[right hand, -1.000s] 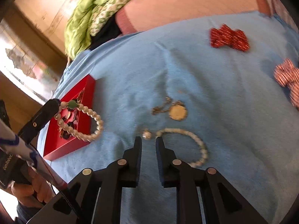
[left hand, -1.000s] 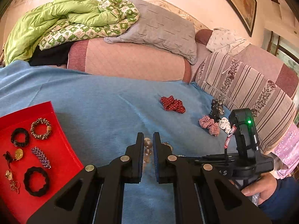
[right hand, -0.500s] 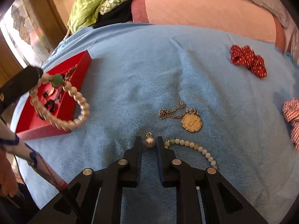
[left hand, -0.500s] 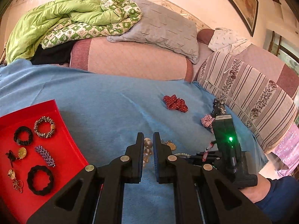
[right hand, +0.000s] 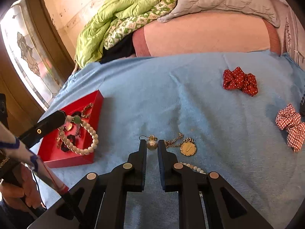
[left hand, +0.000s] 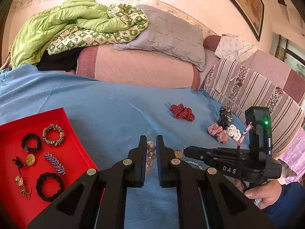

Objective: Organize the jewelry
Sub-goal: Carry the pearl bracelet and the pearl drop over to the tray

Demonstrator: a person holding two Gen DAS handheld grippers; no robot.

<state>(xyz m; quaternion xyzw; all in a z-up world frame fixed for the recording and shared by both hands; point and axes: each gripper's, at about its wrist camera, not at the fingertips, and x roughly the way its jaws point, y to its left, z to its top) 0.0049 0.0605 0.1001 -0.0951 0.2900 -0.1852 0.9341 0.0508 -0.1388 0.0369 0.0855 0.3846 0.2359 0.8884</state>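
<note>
Now that the pearl earring (right hand: 152, 145) has come up off the blue blanket (right hand: 171, 99), we have two pieces lifted and bound for the red tray (left hand: 72, 133).
From left to right: our left gripper (left hand: 151, 148) stays clamped on the pearl bracelet (right hand: 83, 141), dangling over the tray; our right gripper (right hand: 152, 146), jaws nearly together, pinches the earring above the gold pendant (right hand: 187, 148).

blue-covered bed (right hand: 190, 99) with jewelry and hair ties

on it lie a red tray (left hand: 80, 152), red dotted scrunchie (right hand: 240, 81), checked scrunchie (right hand: 290, 126), gold pendant (right hand: 188, 148) and bead strand (right hand: 196, 168).
</note>
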